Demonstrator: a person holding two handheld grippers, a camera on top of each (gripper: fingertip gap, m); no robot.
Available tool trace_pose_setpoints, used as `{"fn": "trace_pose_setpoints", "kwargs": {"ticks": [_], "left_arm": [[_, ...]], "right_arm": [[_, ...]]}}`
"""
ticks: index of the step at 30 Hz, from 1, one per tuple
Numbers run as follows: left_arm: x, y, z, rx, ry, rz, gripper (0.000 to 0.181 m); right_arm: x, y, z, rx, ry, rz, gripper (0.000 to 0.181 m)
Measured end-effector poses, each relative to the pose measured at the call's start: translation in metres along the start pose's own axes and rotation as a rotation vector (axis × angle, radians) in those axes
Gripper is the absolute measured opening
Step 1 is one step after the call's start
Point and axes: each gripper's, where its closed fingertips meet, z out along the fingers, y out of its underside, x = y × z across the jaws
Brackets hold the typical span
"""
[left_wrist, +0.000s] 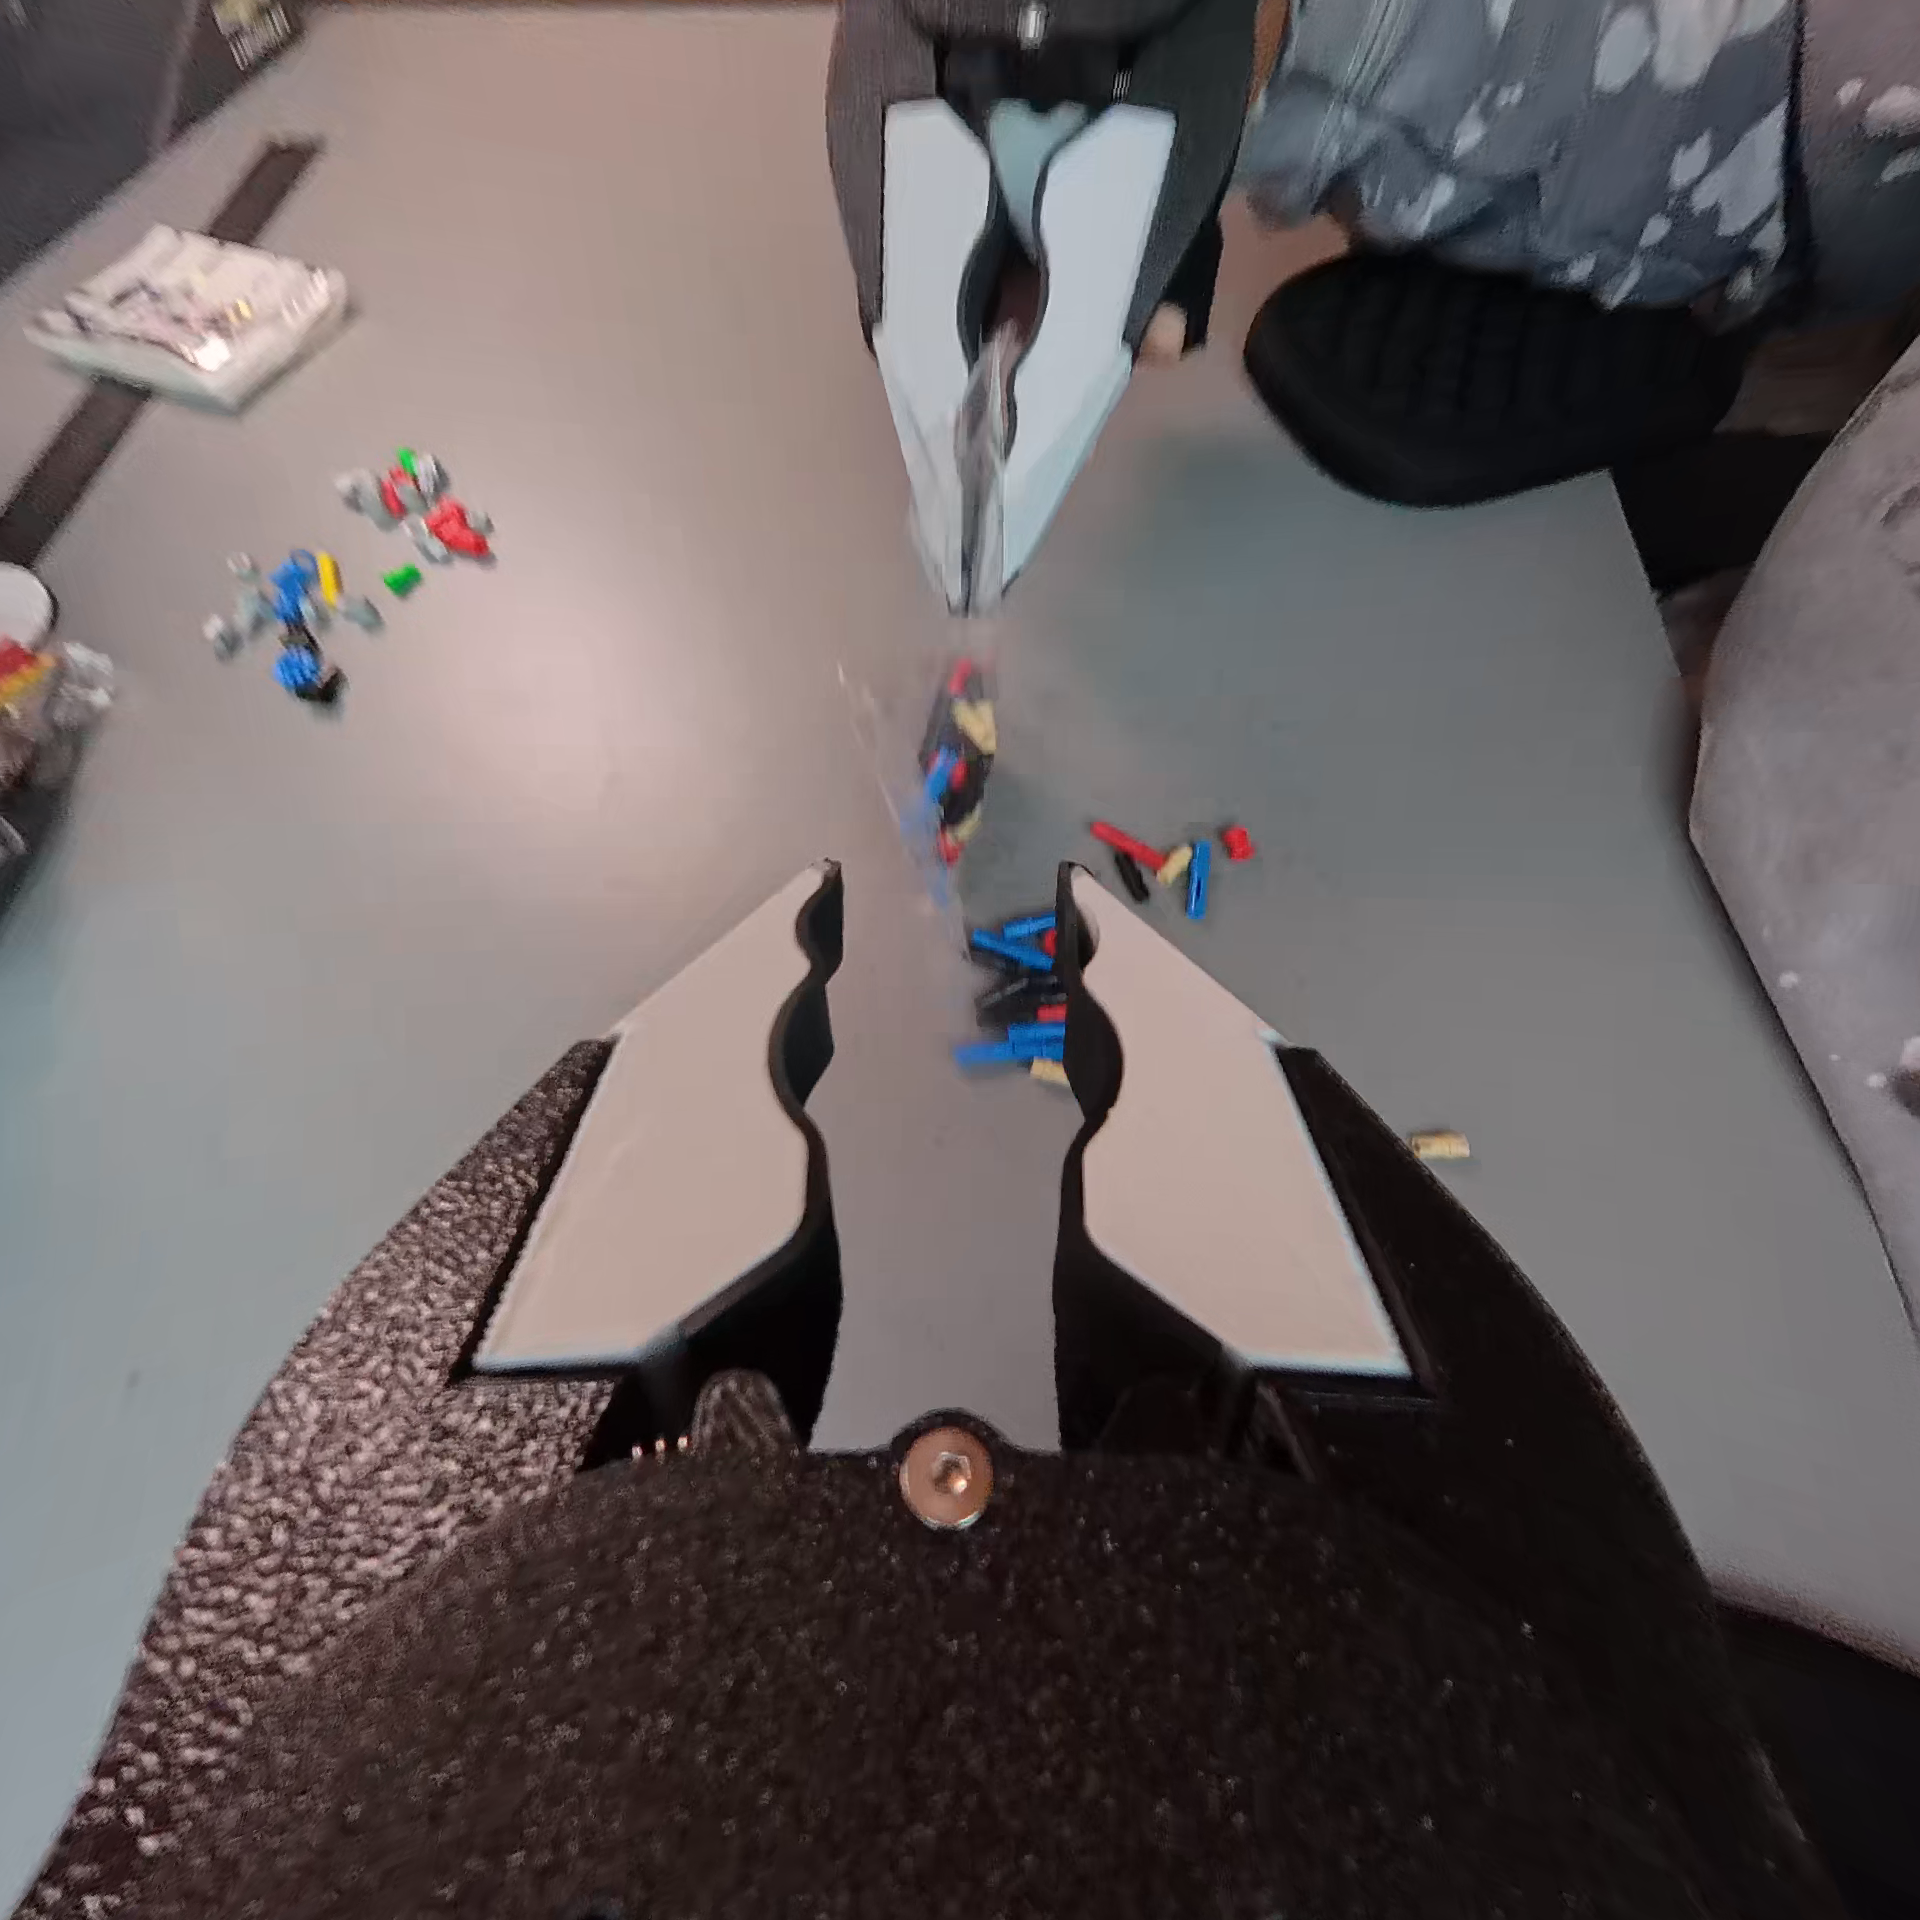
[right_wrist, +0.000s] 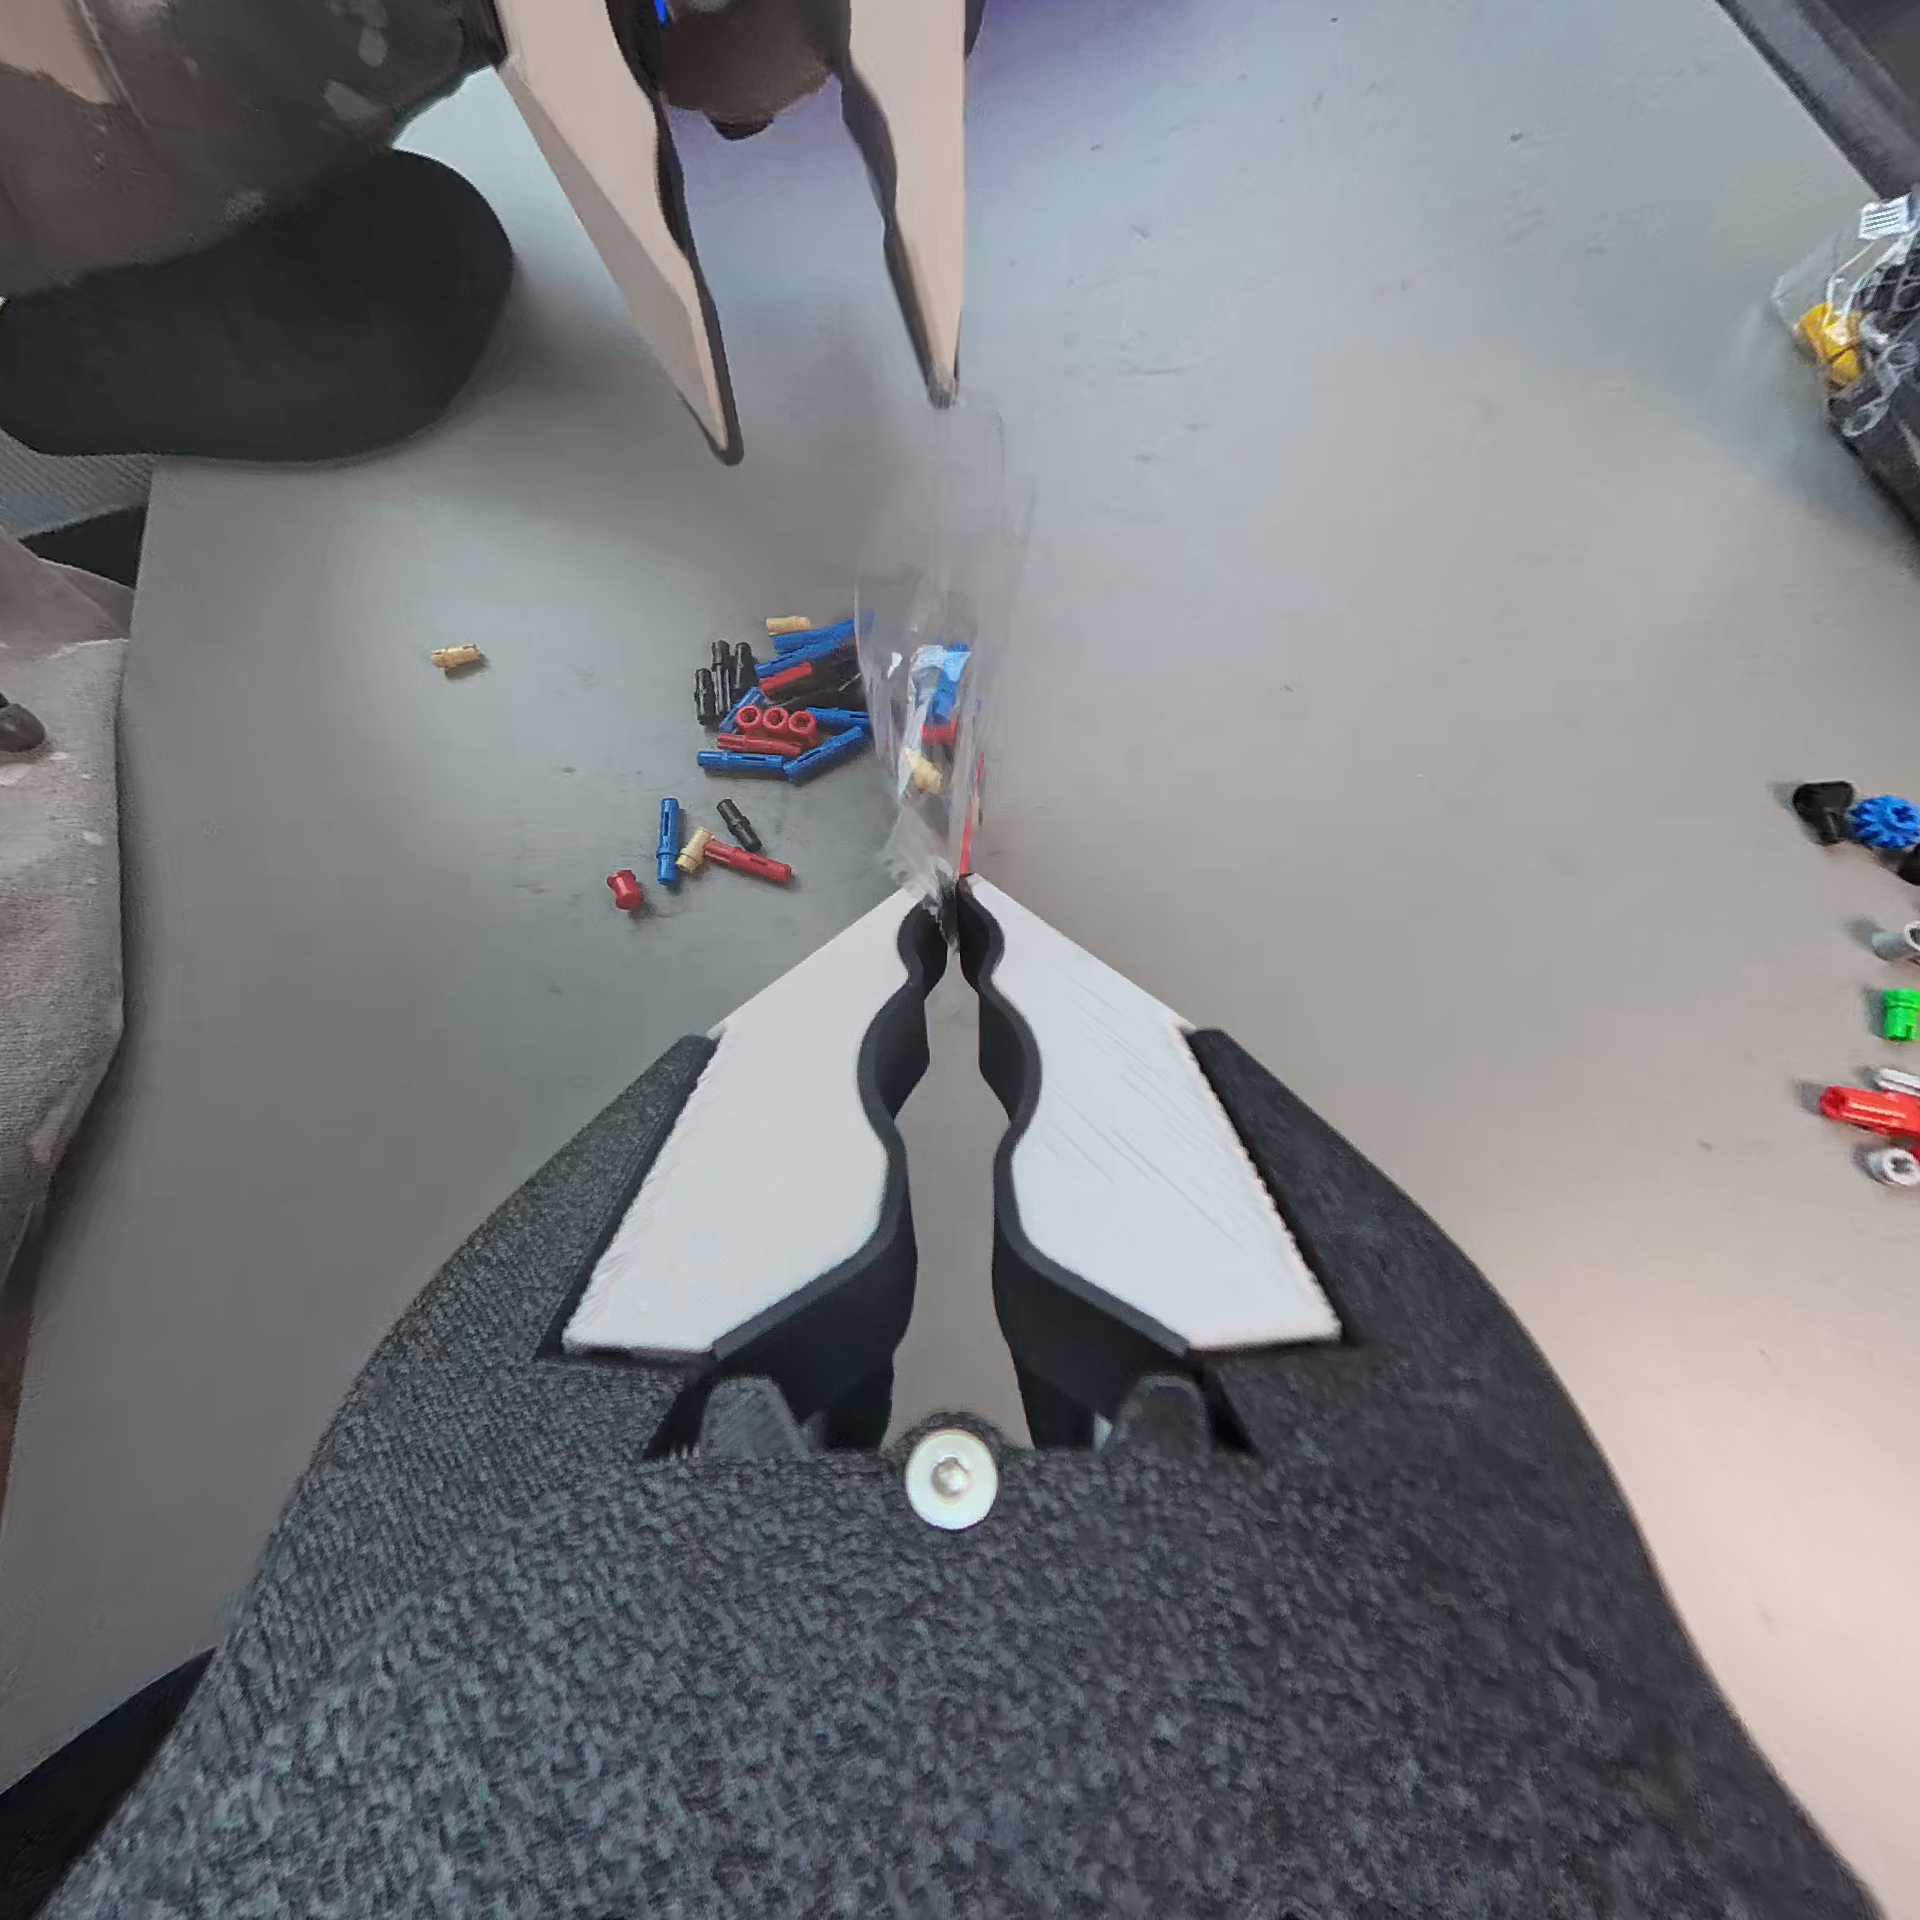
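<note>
Plainly, the right gripper (right_wrist: 951, 894) has its fingertips pinched tight on the edge of a small clear plastic bag (right_wrist: 930, 717), which hangs from them with a few coloured pins left inside. The left gripper (left_wrist: 948, 873) faces it with its fingers spread apart and nothing between them, hovering over the table (left_wrist: 623, 935) just beside the bag's lower end.

Below the bag lies a pile of loose pins (right_wrist: 784, 707), blue, red, black and tan, with a few stragglers (right_wrist: 707, 847) near it and one tan pin (right_wrist: 457, 657) lying apart, closer to the table edge by the grey upholstered seat (right_wrist: 52, 831).

The thin film could, I judge, slip from such a narrow pinch, and pins dropping out may bounce or roll toward that near edge.

Open room lies across the middle of the table; other brick clusters (left_wrist: 353, 561) and a booklet (left_wrist: 187, 312) sit well apart toward the far side.
</note>
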Motion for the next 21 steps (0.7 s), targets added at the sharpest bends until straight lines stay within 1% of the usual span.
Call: {"fn": "trace_pose_setpoints", "kwargs": {"ticks": [2, 3, 7, 9, 15, 18, 21], "left_arm": [[0.005, 0.028, 0.006, -0.081, 0.036, -0.043, 0.041], [0.009, 0.038, 0.011, -0.104, 0.045, -0.057, 0.042], [0.018, 0.058, 0.028, -0.182, 0.054, -0.059, 0.046], [0.019, 0.061, 0.032, -0.203, 0.053, -0.055, 0.045], [0.012, 0.062, 0.033, -0.198, 0.016, -0.042, 0.028], [0.011, 0.062, 0.033, -0.2, 0.012, -0.028, 0.024], [0.013, 0.062, 0.033, -0.194, 0.02, -0.021, 0.012]], "right_arm": [[0.005, 0.001, -0.002, 0.001, 0.017, 0.015, 0.001], [0.007, 0.002, -0.003, 0.003, 0.022, 0.021, 0.001], [0.009, 0.002, -0.002, 0.01, 0.032, 0.033, 0.001], [0.008, 0.001, -0.002, 0.013, 0.03, 0.033, 0.001], [0.007, 0.002, -0.003, 0.022, 0.023, 0.033, 0.001], [0.006, 0.002, -0.002, 0.022, 0.022, 0.03, 0.001], [0.006, 0.002, -0.003, 0.024, 0.024, 0.028, 0.001]]}}
